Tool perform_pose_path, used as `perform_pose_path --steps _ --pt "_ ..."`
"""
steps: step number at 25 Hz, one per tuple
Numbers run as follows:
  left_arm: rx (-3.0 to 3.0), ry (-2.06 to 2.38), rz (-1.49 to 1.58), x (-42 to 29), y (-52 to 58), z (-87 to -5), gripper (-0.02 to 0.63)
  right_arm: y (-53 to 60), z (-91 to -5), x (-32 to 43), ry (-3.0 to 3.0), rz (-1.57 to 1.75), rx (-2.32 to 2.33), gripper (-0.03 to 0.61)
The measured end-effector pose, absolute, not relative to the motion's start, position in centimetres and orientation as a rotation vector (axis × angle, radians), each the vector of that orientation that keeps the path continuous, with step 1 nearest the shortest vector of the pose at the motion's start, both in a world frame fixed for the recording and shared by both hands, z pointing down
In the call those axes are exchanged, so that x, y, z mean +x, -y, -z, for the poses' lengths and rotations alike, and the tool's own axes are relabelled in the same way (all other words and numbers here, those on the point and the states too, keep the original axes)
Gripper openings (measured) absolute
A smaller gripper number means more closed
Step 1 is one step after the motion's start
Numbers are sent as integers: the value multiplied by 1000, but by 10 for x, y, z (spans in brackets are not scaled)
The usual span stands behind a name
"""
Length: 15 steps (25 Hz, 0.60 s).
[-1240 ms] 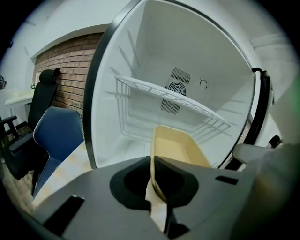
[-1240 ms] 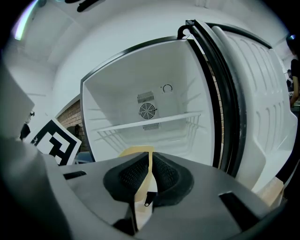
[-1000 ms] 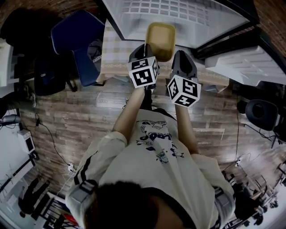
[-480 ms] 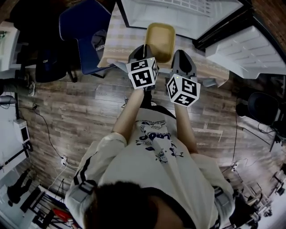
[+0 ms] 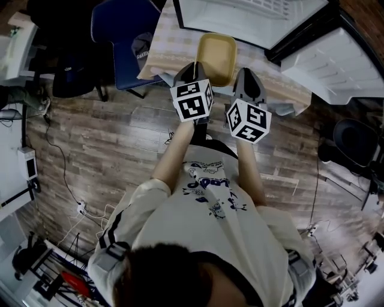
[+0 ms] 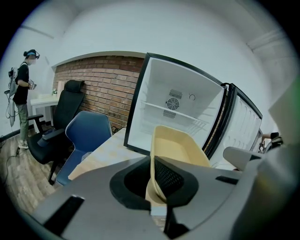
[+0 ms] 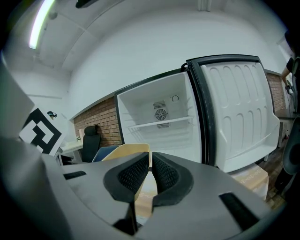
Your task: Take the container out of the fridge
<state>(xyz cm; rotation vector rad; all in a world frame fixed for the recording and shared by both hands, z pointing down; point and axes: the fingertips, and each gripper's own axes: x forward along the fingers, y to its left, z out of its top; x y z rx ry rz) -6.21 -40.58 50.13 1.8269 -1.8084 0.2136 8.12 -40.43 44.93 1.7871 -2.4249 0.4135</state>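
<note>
A yellow, empty, rectangular container (image 5: 217, 55) hangs over the cloth-covered table (image 5: 167, 53), just outside the open fridge (image 5: 252, 17). My left gripper (image 5: 193, 67) is shut on the container's near left rim. In the left gripper view the rim (image 6: 158, 154) runs between the ribbed pads of the left gripper (image 6: 153, 187). My right gripper (image 5: 247, 75) is shut on the near right rim. In the right gripper view the yellow edge (image 7: 127, 152) is pinched between the pads of the right gripper (image 7: 150, 176). The white fridge interior (image 7: 159, 117) holds only a wire shelf.
The fridge door (image 5: 336, 66) stands swung open at the right. A blue chair (image 5: 123, 33) stands left of the table, with a black office chair (image 6: 61, 117) behind it. A person (image 6: 21, 93) stands at a desk far left. Wooden floor with cables lies below.
The fridge and table have shifted a little further off in the head view. Both grippers keep the same hold on the container.
</note>
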Motion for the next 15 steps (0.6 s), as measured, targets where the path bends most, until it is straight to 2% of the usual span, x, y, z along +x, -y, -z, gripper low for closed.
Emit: perform_pose_path --steps 15 --pt "1812 1816 -211 -65 400 -504 29 408 -452 82 2409 -412 1795 43"
